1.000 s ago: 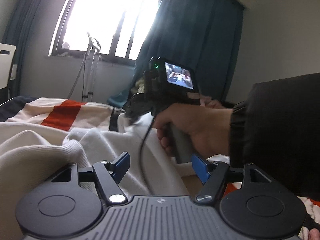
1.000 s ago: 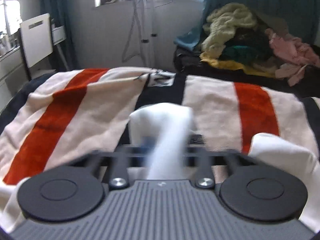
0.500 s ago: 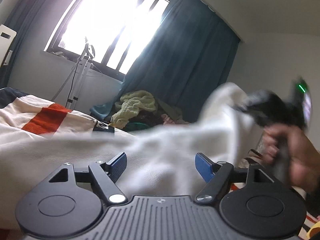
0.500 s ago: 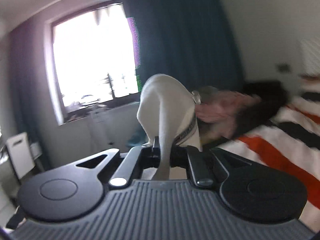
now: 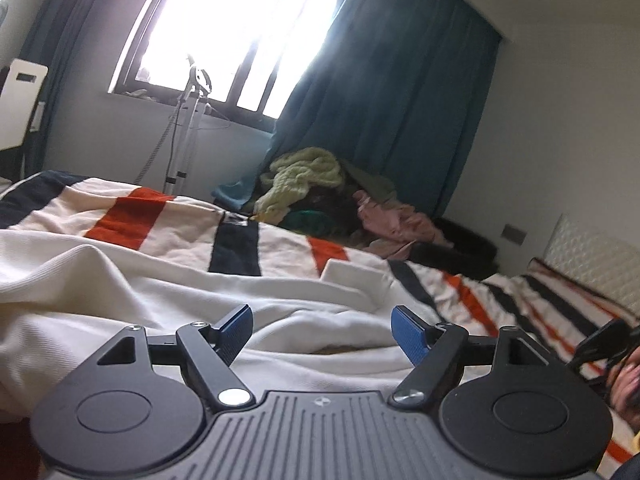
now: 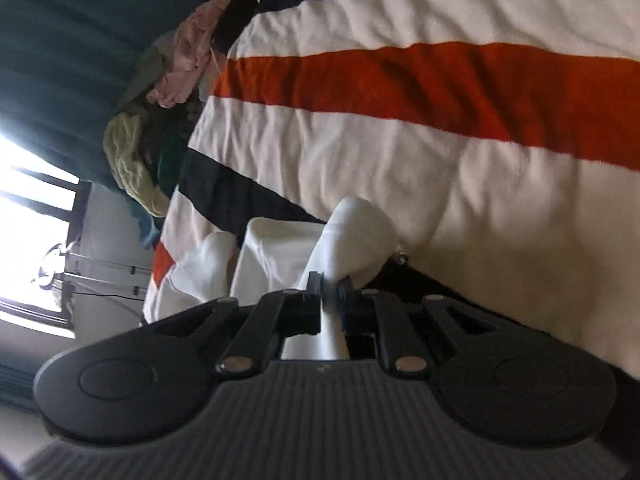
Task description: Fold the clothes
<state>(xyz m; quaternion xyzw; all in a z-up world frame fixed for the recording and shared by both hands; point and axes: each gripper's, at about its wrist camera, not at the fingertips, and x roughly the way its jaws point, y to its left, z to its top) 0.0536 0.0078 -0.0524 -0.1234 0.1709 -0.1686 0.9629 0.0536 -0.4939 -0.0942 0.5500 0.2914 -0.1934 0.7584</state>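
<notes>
We are holding our left gripper (image 5: 322, 330) low over the white garment (image 5: 168, 300), its blue-padded fingers (image 5: 408, 338) spread wide with nothing between them, the pads hovering just above the rumpled cloth. The white garment is lying crumpled on the striped blanket (image 5: 248, 240), covering the near part of it, with one squared corner of cloth poking up toward the far side of the blanket, just beside an orange stripe. In the right wrist view, which is rolled on its side, our right gripper (image 6: 329, 289) is pinching a fold of the same white garment (image 6: 352, 236) between its narrowed fingers, and the cloth is bunching out past the fingertips in a rounded hump that is sitting over the striped blanket (image 6: 460, 152). More of the garment is lying beside that hump, spreading across the blanket's dark stripe toward the window side. At the right edge of the left wrist view we are seeing a dark part of the other gripper and a bit of our hand, too cut off to tell more. Beyond the blanket's far edge a pile of clothes (image 5: 316, 192) is heaped, pale green knit on top and pink cloth beside it, right in front of the teal curtain (image 5: 400, 100). A slim metal stand (image 5: 188, 132) is standing beyond the blanket, below the bright window (image 5: 240, 28).
</notes>
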